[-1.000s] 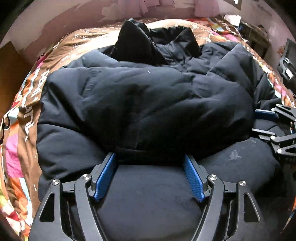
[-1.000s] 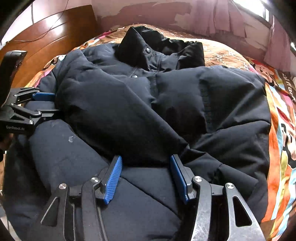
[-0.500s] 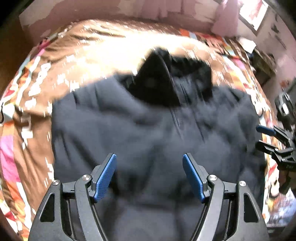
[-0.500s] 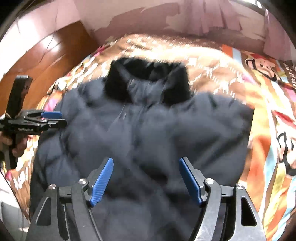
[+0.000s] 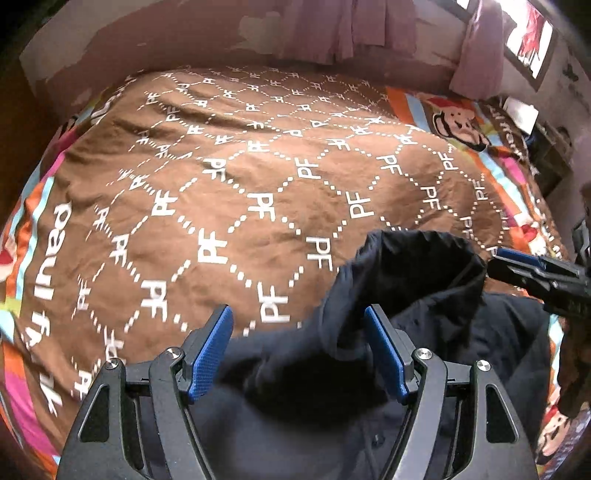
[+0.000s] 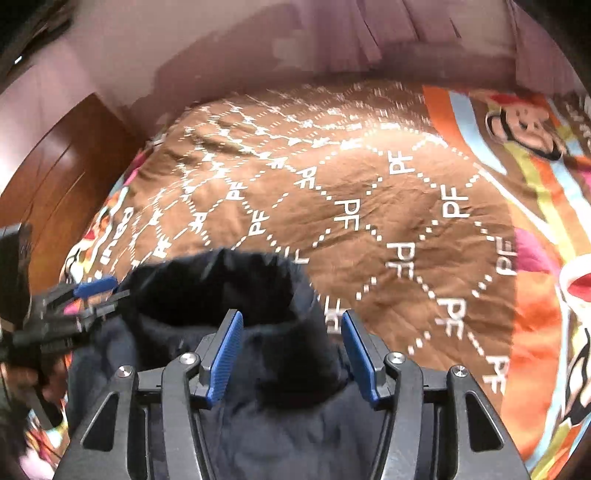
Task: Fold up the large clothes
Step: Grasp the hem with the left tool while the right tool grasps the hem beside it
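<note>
A dark puffy jacket (image 5: 424,280) lies at the near edge of the bed, its stand-up collar (image 6: 207,288) open towards me. My left gripper (image 5: 297,314) hovers over the jacket's left shoulder. Its jaws are closing, with dark fabric between them but not pinched. My right gripper (image 6: 291,315) straddles the right side of the collar; its jaws are closing too, and I see no clear pinch. Each gripper also shows in the other's view: the right gripper (image 5: 517,264) beside the collar's right rim, the left gripper (image 6: 96,291) by its left rim.
A brown bedspread (image 5: 258,166) with white PF lettering and cartoon borders stretches ahead of the collar. A wooden headboard (image 6: 55,177) stands on the left and a pink wall with curtains (image 5: 332,33) behind. Dark furniture (image 5: 554,158) sits beyond the bed's right edge.
Both grippers travelled forward over the folded jacket from its near fold up to the collar. The jacket filled both views earlier; the bare bedspread fills them now. The right jaws widened, then narrowed.
</note>
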{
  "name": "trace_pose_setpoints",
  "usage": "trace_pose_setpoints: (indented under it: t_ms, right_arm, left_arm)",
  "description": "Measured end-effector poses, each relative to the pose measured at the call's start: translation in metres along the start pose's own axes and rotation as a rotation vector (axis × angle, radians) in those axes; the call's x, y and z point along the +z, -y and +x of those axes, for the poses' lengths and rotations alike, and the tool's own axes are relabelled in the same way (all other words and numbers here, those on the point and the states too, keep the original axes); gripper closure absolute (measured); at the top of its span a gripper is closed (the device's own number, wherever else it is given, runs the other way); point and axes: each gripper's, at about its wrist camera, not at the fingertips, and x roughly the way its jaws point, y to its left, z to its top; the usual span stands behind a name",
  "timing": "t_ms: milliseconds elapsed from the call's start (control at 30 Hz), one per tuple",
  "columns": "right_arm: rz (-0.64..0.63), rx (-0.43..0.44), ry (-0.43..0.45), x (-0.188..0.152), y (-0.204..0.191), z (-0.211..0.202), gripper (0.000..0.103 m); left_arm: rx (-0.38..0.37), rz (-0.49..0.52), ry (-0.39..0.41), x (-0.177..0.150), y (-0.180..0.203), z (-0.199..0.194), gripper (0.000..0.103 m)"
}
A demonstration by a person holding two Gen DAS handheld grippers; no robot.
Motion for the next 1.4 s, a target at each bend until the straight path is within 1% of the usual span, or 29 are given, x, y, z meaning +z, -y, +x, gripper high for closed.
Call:
trace_pose_setpoints:
  t_ms: [67, 100, 133, 167, 200, 233, 267, 300, 333, 400, 467, 500, 567, 600, 667, 733, 767, 800, 833, 867, 900, 967, 1000, 1100, 1200, 1233, 1300, 1367, 1400]
  right_arm:
    - [-0.002, -0.006, -0.029, 0.009, 0.003, 0.014, 0.052]
    - [0.002, -0.004, -0.054, 0.012, 0.004, 0.023, 0.053]
    - [0.008, -0.005, -0.066, 0.013, 0.005, 0.028, 0.055]
    - [0.014, -0.004, -0.079, 0.014, 0.006, 0.034, 0.055]
    - [0.022, -0.006, -0.087, 0.016, 0.008, 0.039, 0.061]
    - [0.034, -0.004, -0.079, 0.017, 0.010, 0.040, 0.069]
    - [0.043, 0.010, -0.068, 0.017, 0.011, 0.040, 0.072]
    - [0.047, 0.035, -0.051, 0.016, 0.011, 0.037, 0.081]
    - [0.041, 0.047, -0.039, 0.016, 0.010, 0.034, 0.093]
    - [-0.007, 0.056, -0.013, 0.013, 0.005, 0.025, 0.094]
    - [-0.067, 0.068, 0.009, 0.007, -0.001, 0.011, 0.096]
    - [-0.080, 0.083, 0.013, 0.004, -0.002, 0.006, 0.097]
    - [-0.122, 0.110, 0.015, -0.006, -0.006, -0.011, 0.097]
    - [-0.143, 0.117, 0.013, -0.010, -0.008, -0.017, 0.097]
    - [-0.190, 0.145, -0.011, -0.023, -0.011, -0.032, 0.097]
    - [-0.215, 0.186, -0.061, -0.036, -0.012, -0.036, 0.097]
    - [-0.220, 0.203, -0.092, -0.043, -0.010, -0.036, 0.097]
    - [-0.225, 0.223, -0.131, -0.053, -0.007, -0.033, 0.097]
    - [-0.231, 0.226, -0.156, -0.059, -0.007, -0.030, 0.097]
    - [-0.238, 0.232, -0.189, -0.067, -0.006, -0.025, 0.097]
    - [-0.240, 0.237, -0.216, -0.072, -0.006, -0.021, 0.097]
    - [-0.260, 0.232, -0.268, -0.083, -0.012, -0.011, 0.097]
    - [-0.279, 0.218, -0.290, -0.088, -0.017, -0.004, 0.097]
    - [-0.279, 0.198, -0.345, -0.099, -0.022, 0.011, 0.097]
    - [-0.269, 0.173, -0.386, -0.106, -0.023, 0.030, 0.097]
    - [-0.269, 0.165, -0.393, -0.108, -0.023, 0.036, 0.097]
    - [-0.276, 0.146, -0.403, -0.113, -0.025, 0.044, 0.097]
    - [-0.280, 0.145, -0.398, -0.113, -0.025, 0.046, 0.097]
    - [-0.278, 0.151, -0.389, -0.113, -0.025, 0.044, 0.097]
  left_arm:
    - [0.003, -0.001, -0.005, 0.007, 0.001, 0.007, 0.047]
    - [-0.006, -0.012, -0.014, 0.013, -0.001, 0.013, 0.050]
    - [-0.014, -0.026, -0.023, 0.017, -0.004, 0.017, 0.057]
    - [-0.026, -0.041, -0.035, 0.020, -0.006, 0.020, 0.068]
    - [-0.044, -0.057, -0.046, 0.022, -0.010, 0.023, 0.075]
    - [-0.067, -0.067, -0.053, 0.025, -0.010, 0.025, 0.090]
    - [-0.102, -0.079, -0.059, 0.026, -0.013, 0.026, 0.097]
    - [-0.112, -0.088, -0.058, 0.027, -0.014, 0.024, 0.098]
    - [-0.115, -0.098, -0.051, 0.027, -0.014, 0.021, 0.099]
    - [-0.142, -0.124, -0.032, 0.025, -0.020, 0.014, 0.099]
    - [-0.162, -0.128, -0.014, 0.022, -0.023, 0.004, 0.100]
    - [-0.183, -0.112, -0.002, 0.018, -0.025, -0.005, 0.100]
    - [-0.200, -0.068, 0.007, 0.013, -0.023, -0.019, 0.100]
    - [-0.232, -0.046, 0.010, 0.007, -0.023, -0.029, 0.100]
    - [-0.280, -0.014, 0.001, -0.003, -0.022, -0.043, 0.100]
    - [-0.334, -0.006, -0.025, -0.013, -0.021, -0.051, 0.100]
    - [-0.381, -0.020, -0.053, -0.021, -0.024, -0.053, 0.100]
    - [-0.402, -0.020, -0.083, -0.028, -0.024, -0.053, 0.100]
    - [-0.406, -0.009, -0.107, -0.032, -0.021, -0.052, 0.100]
    - [-0.404, 0.025, -0.141, -0.039, -0.017, -0.049, 0.100]
    - [-0.385, 0.088, -0.188, -0.048, -0.010, -0.042, 0.100]
    - [-0.347, 0.155, -0.259, -0.060, 0.001, -0.029, 0.100]
    - [-0.326, 0.172, -0.289, -0.066, 0.005, -0.021, 0.100]
    - [-0.262, 0.210, -0.347, -0.075, 0.015, -0.001, 0.100]
    - [-0.198, 0.244, -0.389, -0.084, 0.026, 0.017, 0.100]
    - [-0.176, 0.264, -0.393, -0.087, 0.028, 0.021, 0.100]
    - [-0.110, 0.341, -0.386, -0.098, 0.041, 0.030, 0.100]
    - [-0.078, 0.372, -0.371, -0.103, 0.047, 0.032, 0.100]
    - [-0.079, 0.378, -0.341, -0.104, 0.048, 0.028, 0.100]
